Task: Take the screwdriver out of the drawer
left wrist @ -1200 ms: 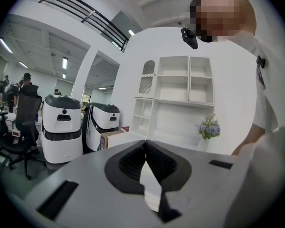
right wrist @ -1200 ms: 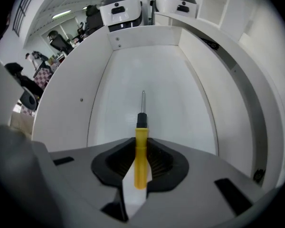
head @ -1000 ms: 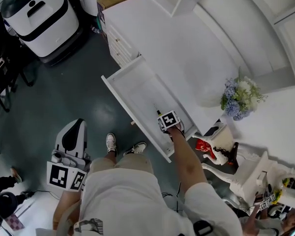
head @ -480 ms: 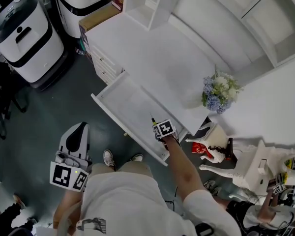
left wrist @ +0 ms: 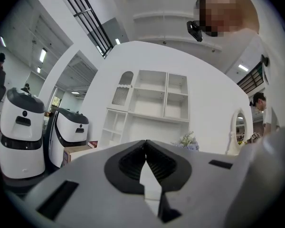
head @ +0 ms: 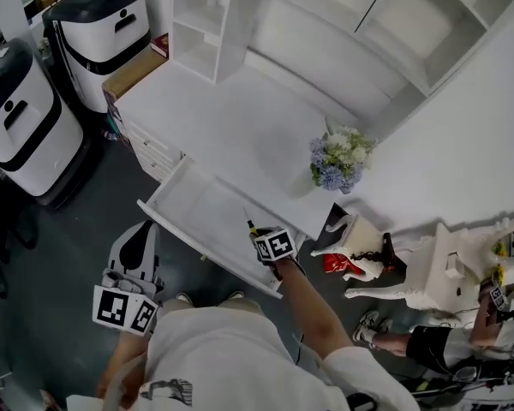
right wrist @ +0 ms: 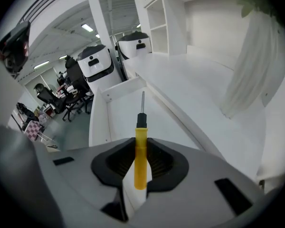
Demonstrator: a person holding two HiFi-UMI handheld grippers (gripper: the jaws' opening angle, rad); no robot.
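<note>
We hold the screwdriver (right wrist: pixel 140 151) clamped in the right gripper (right wrist: pixel 141 141)
drawer (right wrist: pixel 121 114) open beyond its tip; left gripper (left wrist: pixel 145 146) jaws together, empty

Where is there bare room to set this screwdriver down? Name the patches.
Desk top, bare between the shelf unit and the flowers; the open drawer, bare under the held screwdriver. Crowded: floor right of the drawer.
</note>
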